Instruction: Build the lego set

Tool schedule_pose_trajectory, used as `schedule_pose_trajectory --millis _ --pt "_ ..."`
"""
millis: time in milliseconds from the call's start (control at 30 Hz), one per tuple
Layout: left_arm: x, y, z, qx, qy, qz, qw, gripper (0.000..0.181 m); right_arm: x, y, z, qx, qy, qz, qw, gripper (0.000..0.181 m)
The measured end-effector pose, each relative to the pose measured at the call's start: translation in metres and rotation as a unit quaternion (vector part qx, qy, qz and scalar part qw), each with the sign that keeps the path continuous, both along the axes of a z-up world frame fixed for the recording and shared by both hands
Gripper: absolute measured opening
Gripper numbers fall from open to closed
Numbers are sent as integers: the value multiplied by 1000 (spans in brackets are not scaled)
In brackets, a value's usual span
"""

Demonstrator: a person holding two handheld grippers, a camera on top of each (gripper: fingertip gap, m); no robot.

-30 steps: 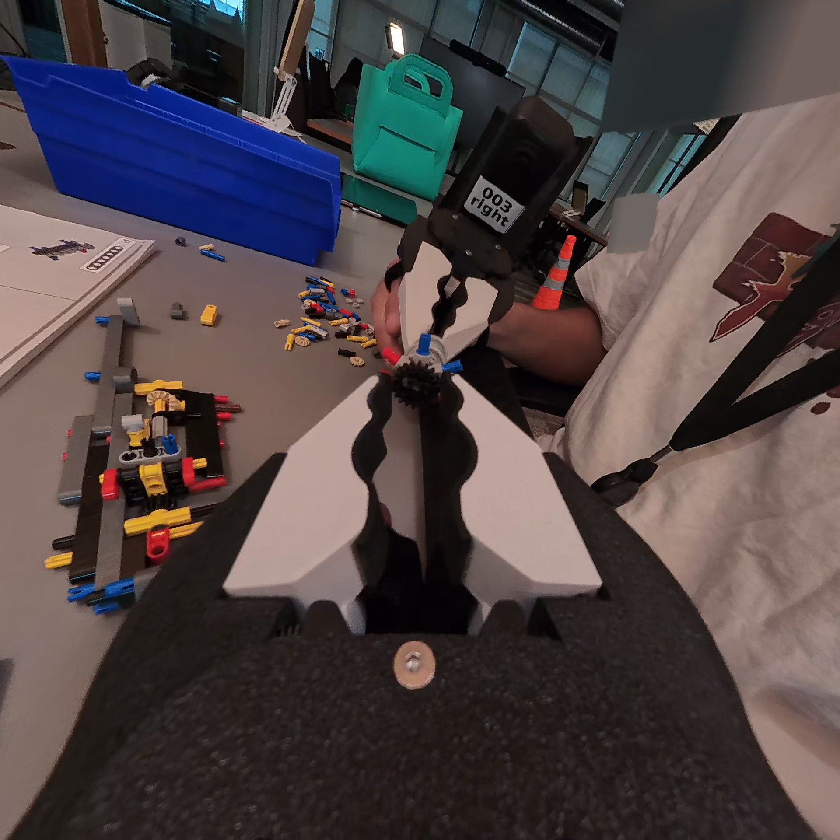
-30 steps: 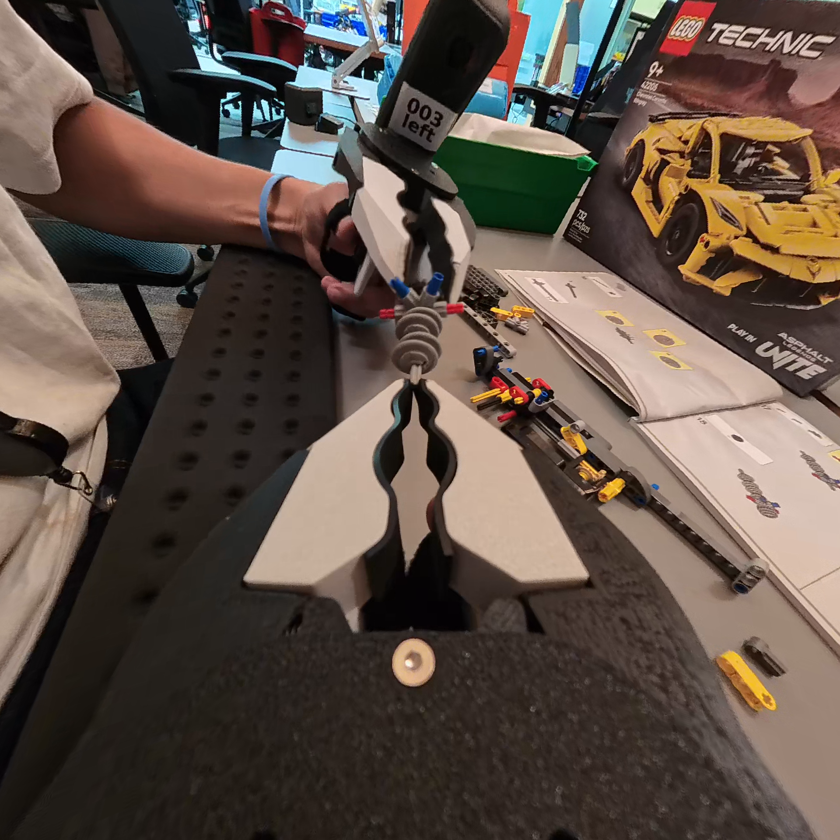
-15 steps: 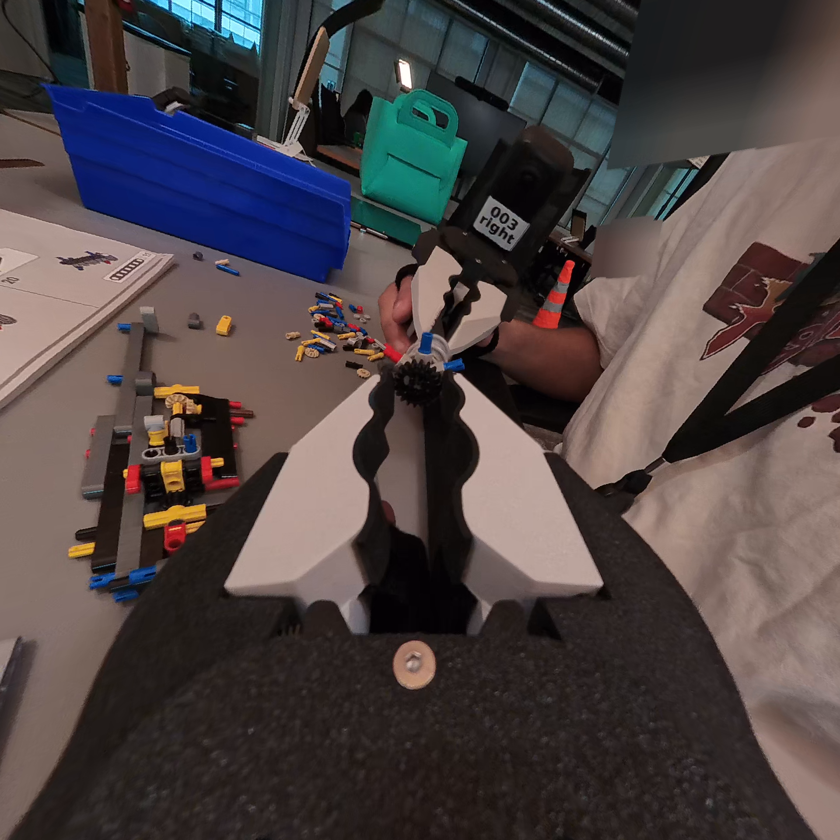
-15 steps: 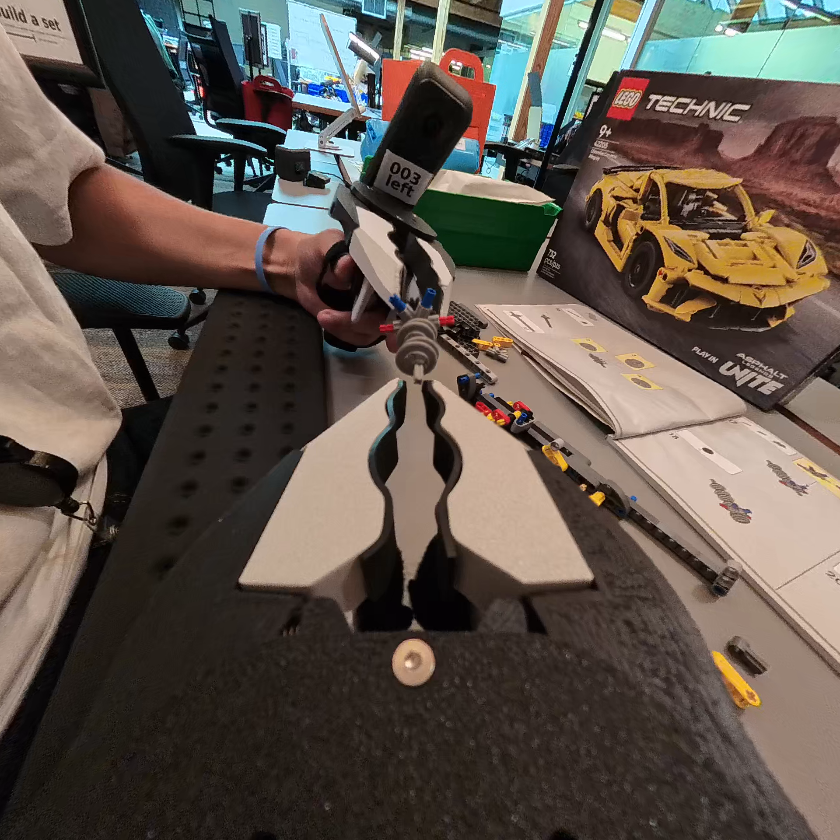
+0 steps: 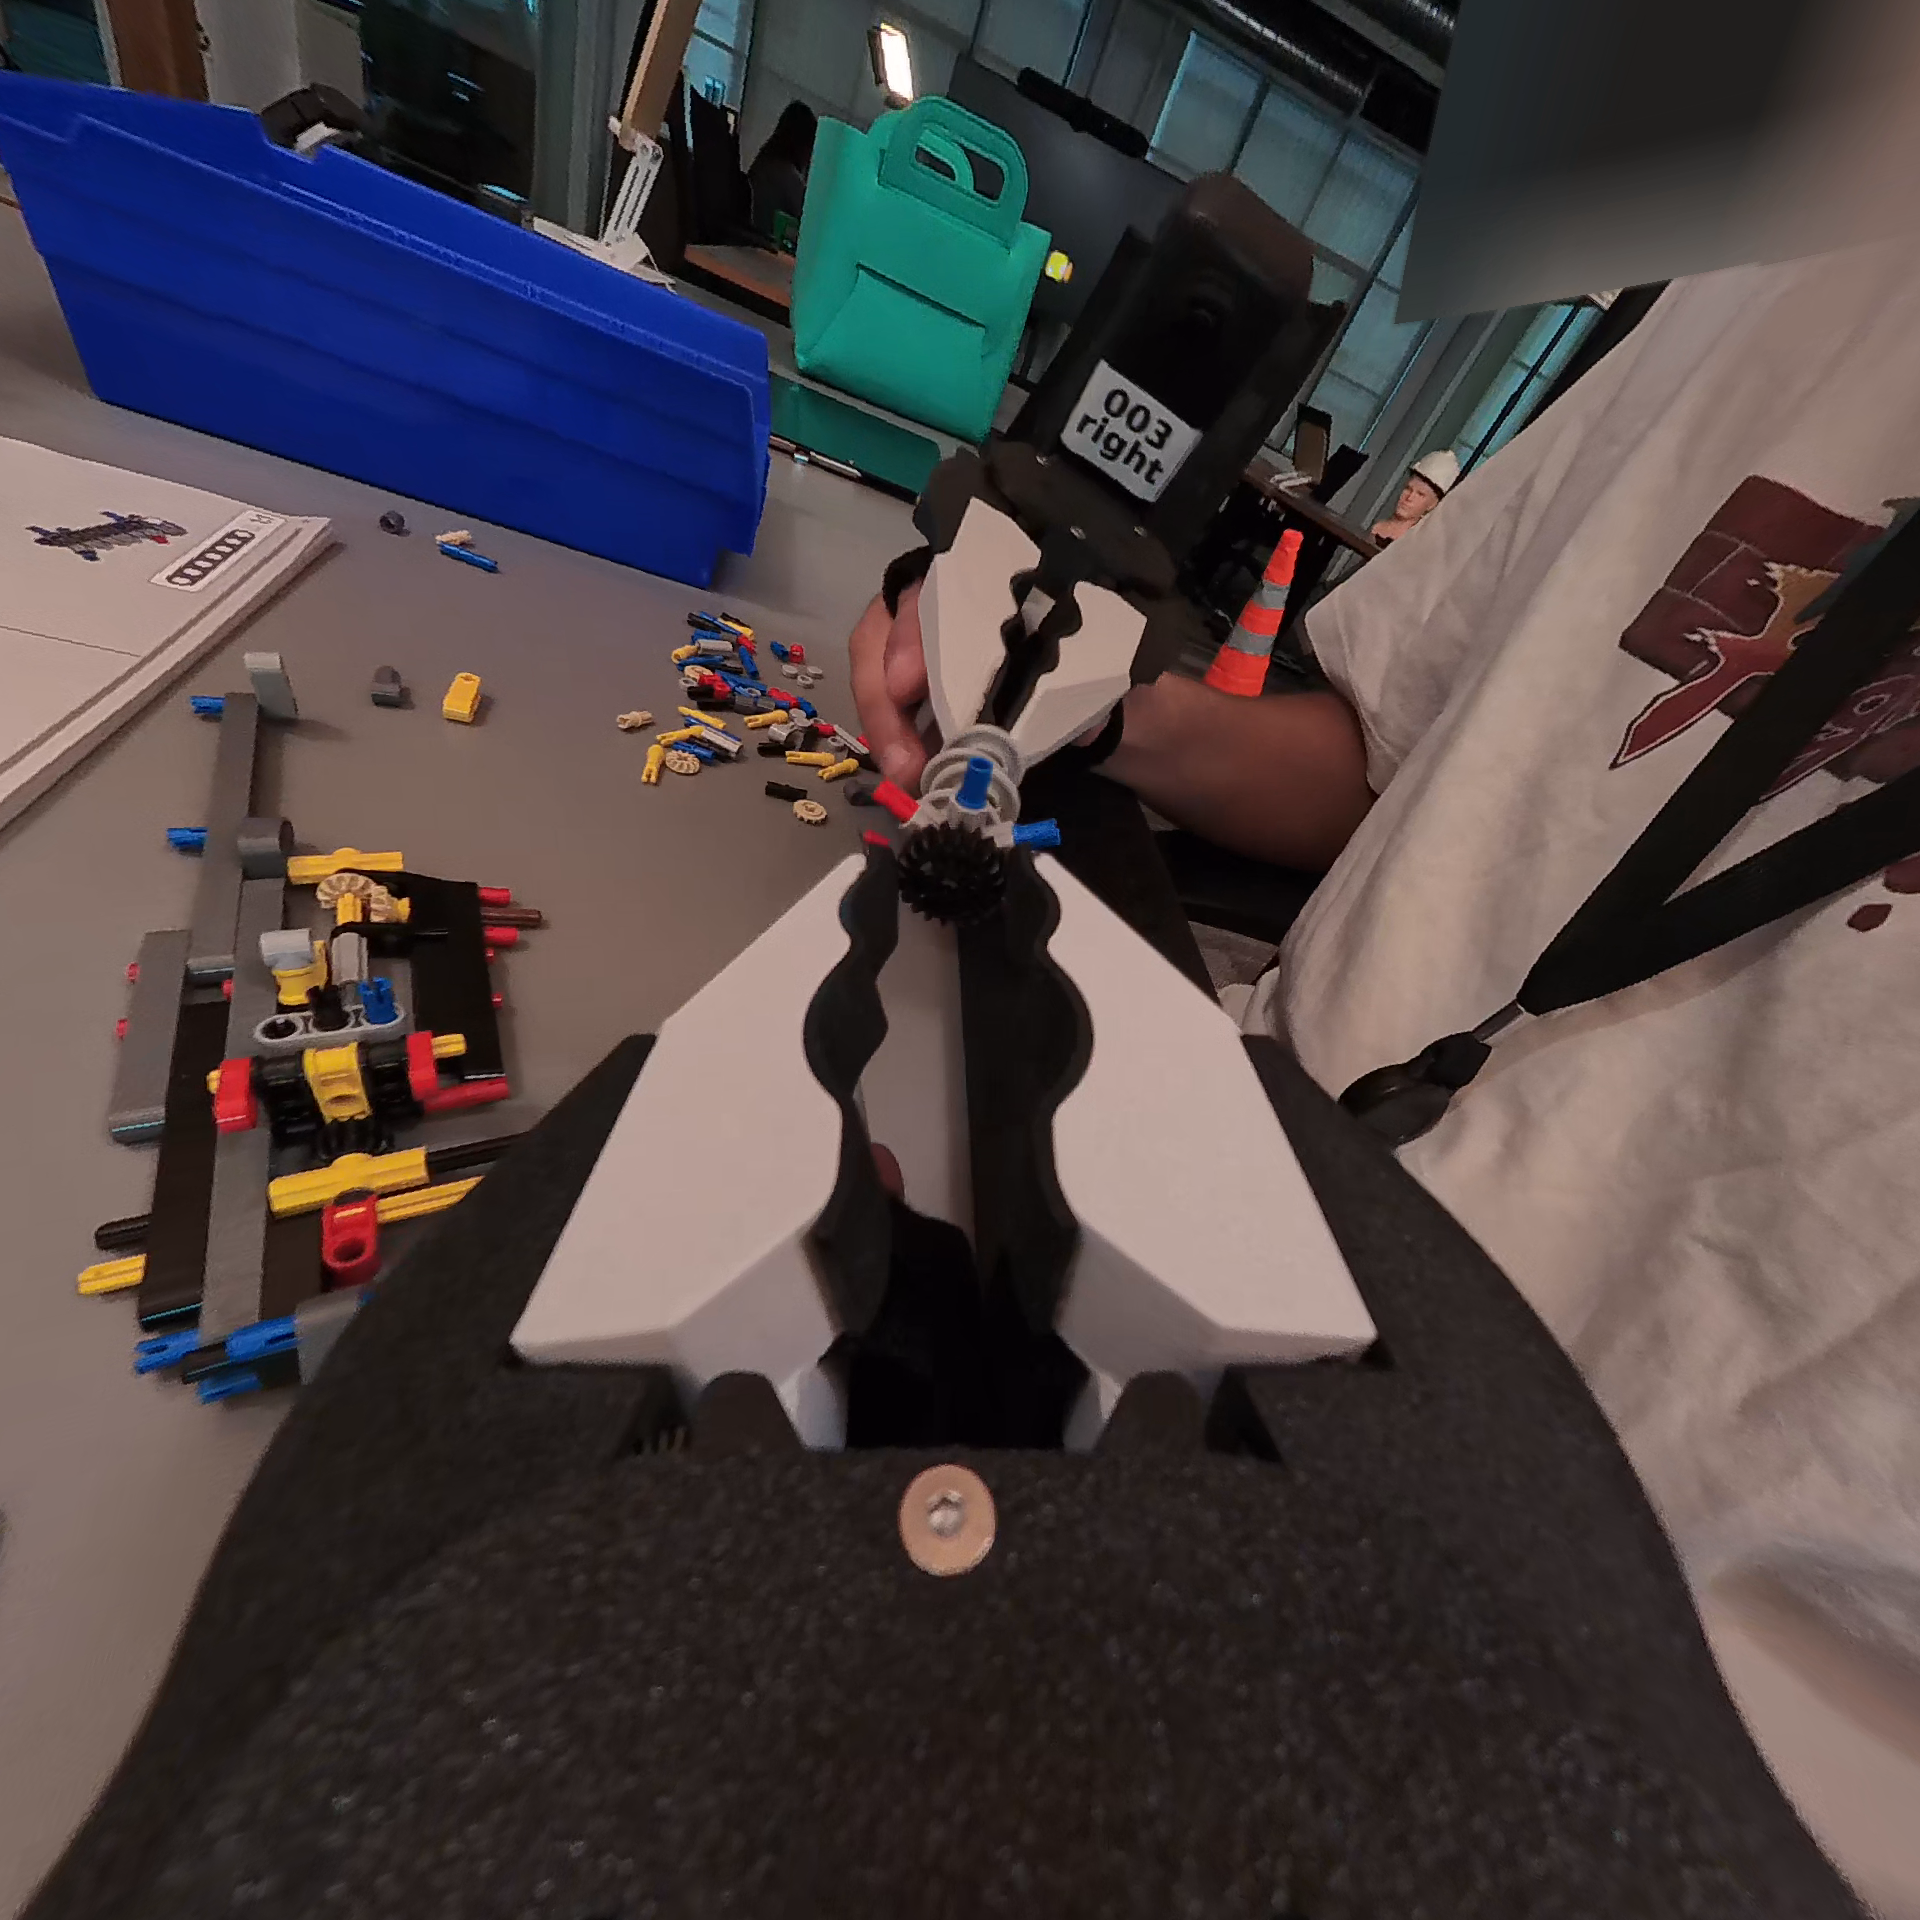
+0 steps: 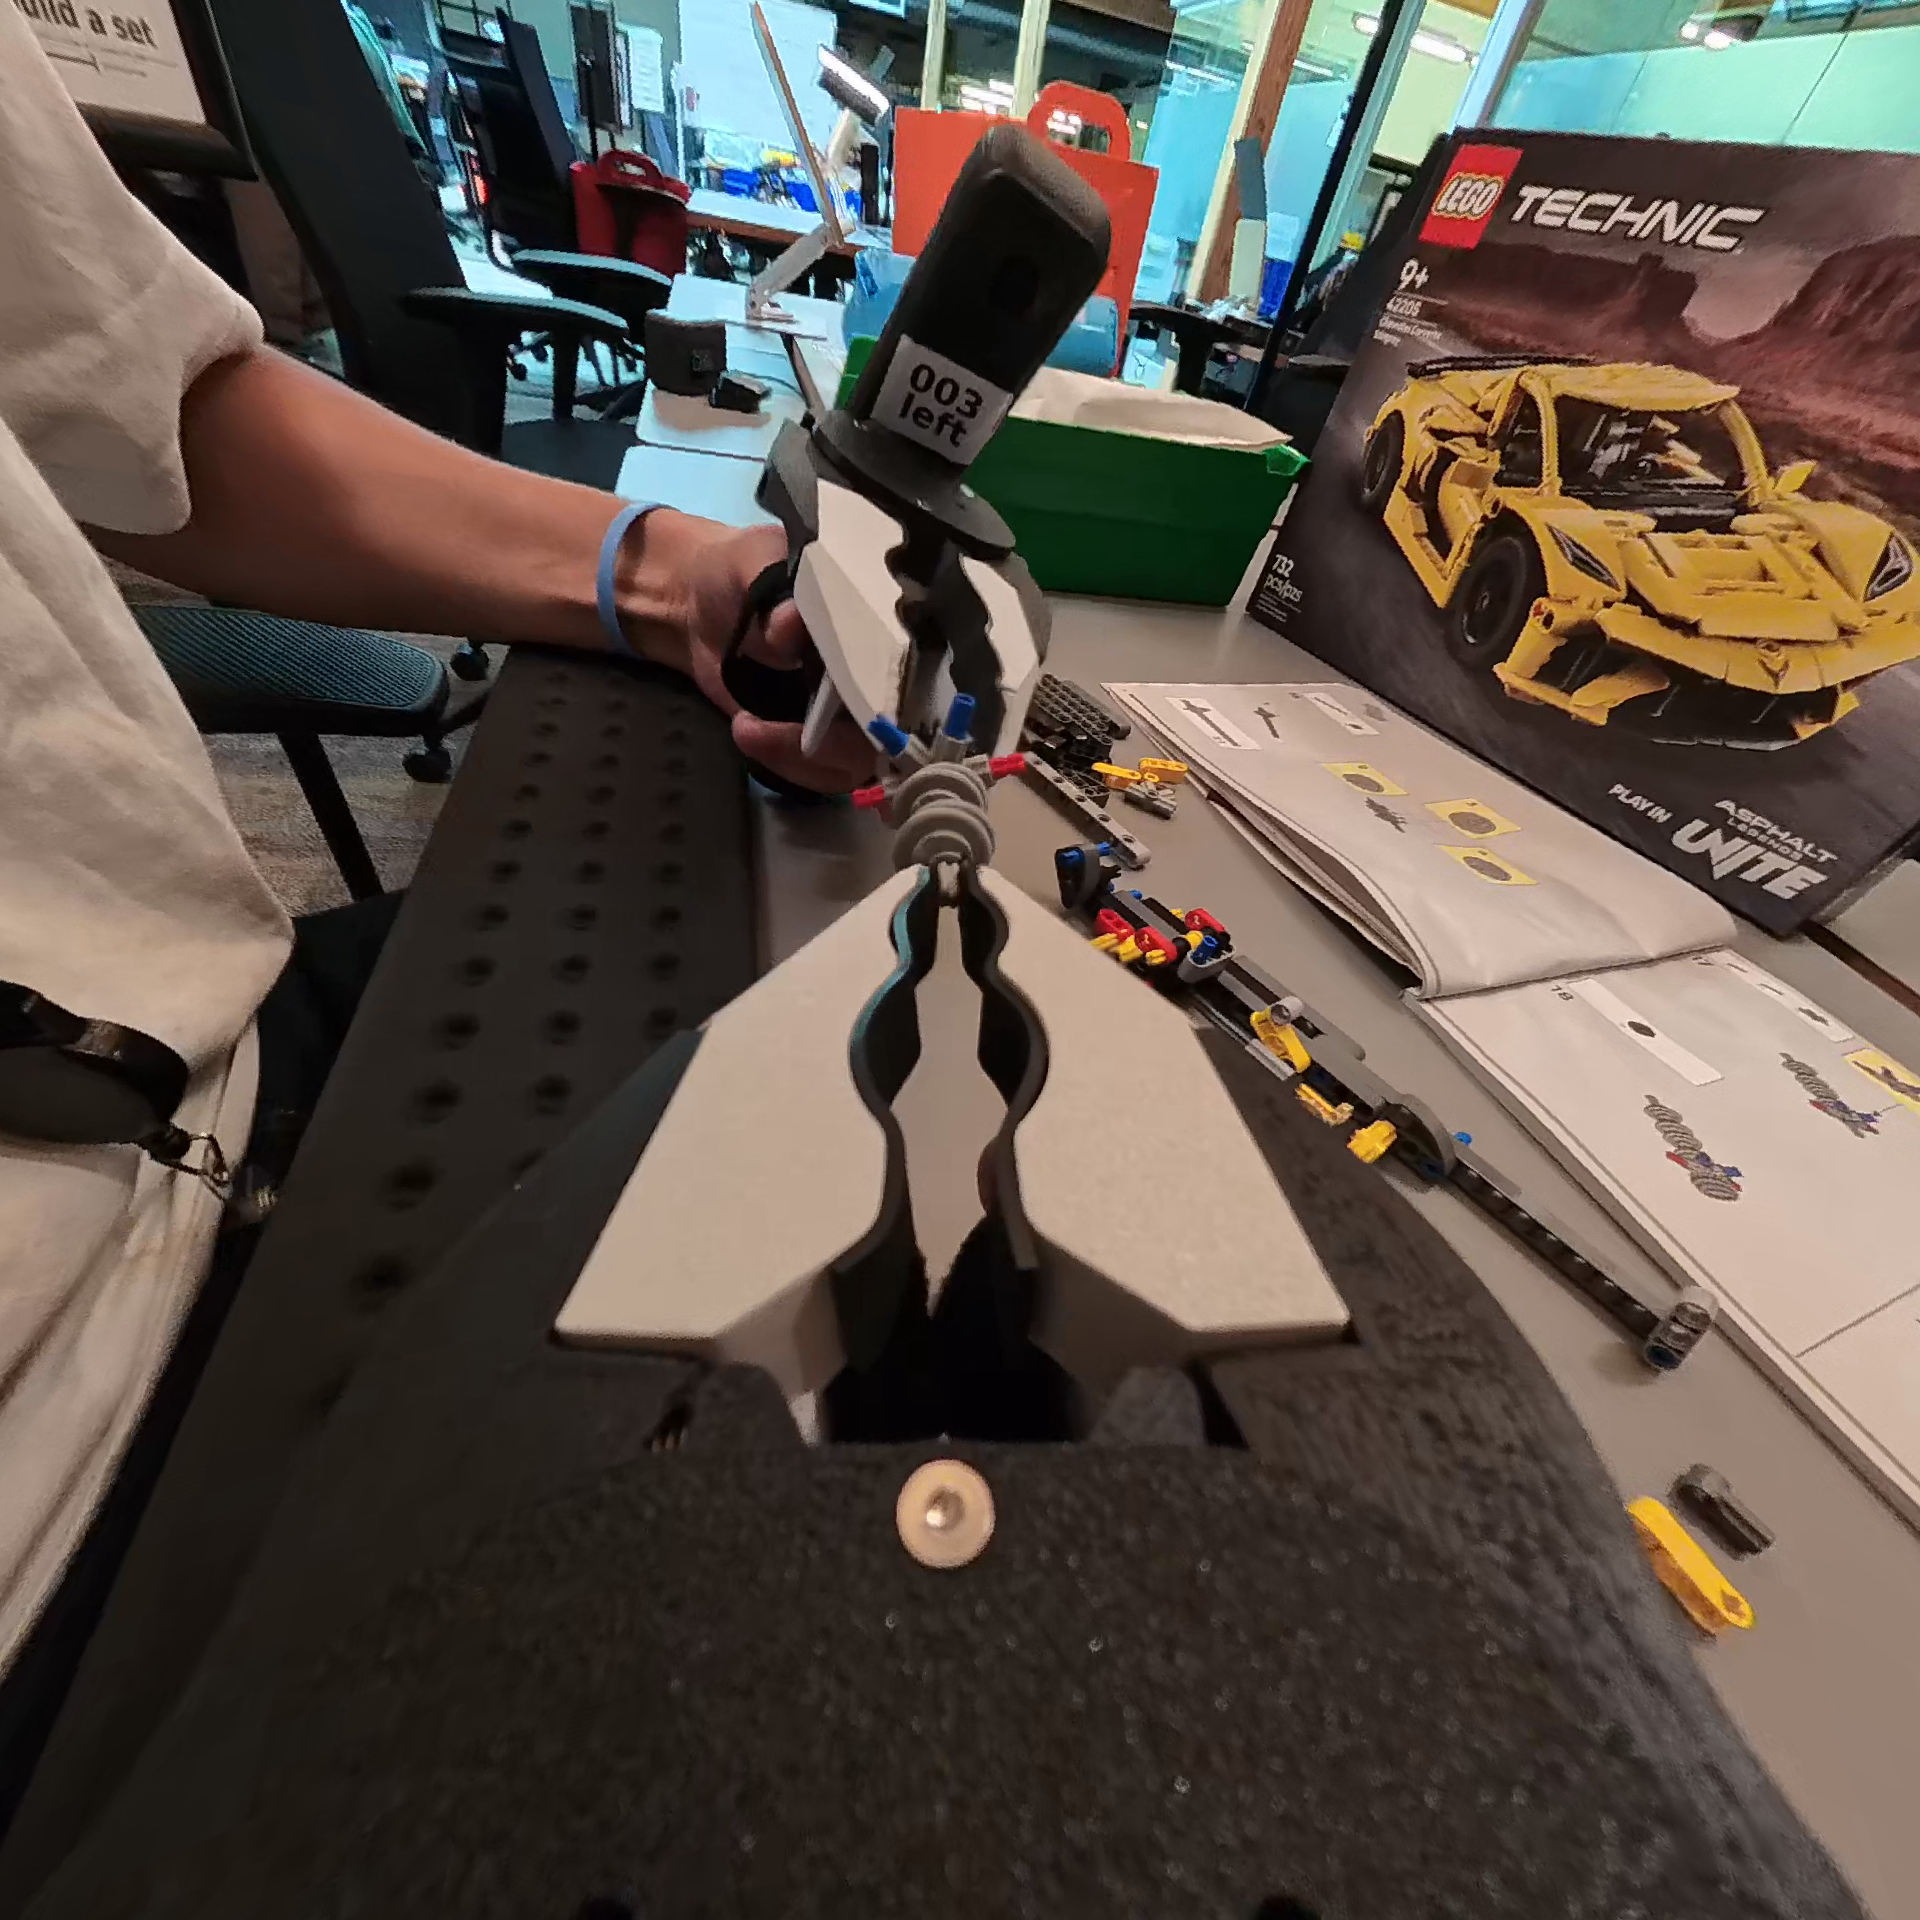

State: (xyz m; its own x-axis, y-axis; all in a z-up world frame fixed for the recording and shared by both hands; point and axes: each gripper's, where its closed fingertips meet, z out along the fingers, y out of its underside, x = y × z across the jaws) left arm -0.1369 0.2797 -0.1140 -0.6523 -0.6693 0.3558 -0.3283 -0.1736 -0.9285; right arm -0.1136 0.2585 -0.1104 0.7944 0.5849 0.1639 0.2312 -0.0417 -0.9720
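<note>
gear assembly (image 5: 951, 831) clamped between both claw tips

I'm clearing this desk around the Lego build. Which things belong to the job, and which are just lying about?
Job:
left gripper
right gripper
gear subassembly
chassis
loose pieces
instruction booklet

Lying about:
blue bin
green bin
teal bag

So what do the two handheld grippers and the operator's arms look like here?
Both grippers match: the left gripper and right gripper have pale grey wedge-shaped fingers with wavy black inner pads, a black body with a rounded black camera on top, and a white label with black print. Each wrist view shows black foam padding. The person wears a white short-sleeved t-shirt, a blue wristband and black straps.
</note>
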Motion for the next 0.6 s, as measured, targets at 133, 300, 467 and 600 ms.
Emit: schedule_pose_trajectory --millis 133,300,467,600 --pt "0 -2 -2 11 -1 1 1000 20 0 -2 3 12 7 8 1000 3" --pt "-1 -2 2 7 -11 -2 1000 20 -1 -3 6 20 14 18 1000 3" --pt "-3 -4 2 15 -18 -2 1000 20 -2 -4 6 14 22 25 999 3" --pt "-3 -3 3 17 -20 -2 1000 20 -3 -4 5 11 24 26 999 3"
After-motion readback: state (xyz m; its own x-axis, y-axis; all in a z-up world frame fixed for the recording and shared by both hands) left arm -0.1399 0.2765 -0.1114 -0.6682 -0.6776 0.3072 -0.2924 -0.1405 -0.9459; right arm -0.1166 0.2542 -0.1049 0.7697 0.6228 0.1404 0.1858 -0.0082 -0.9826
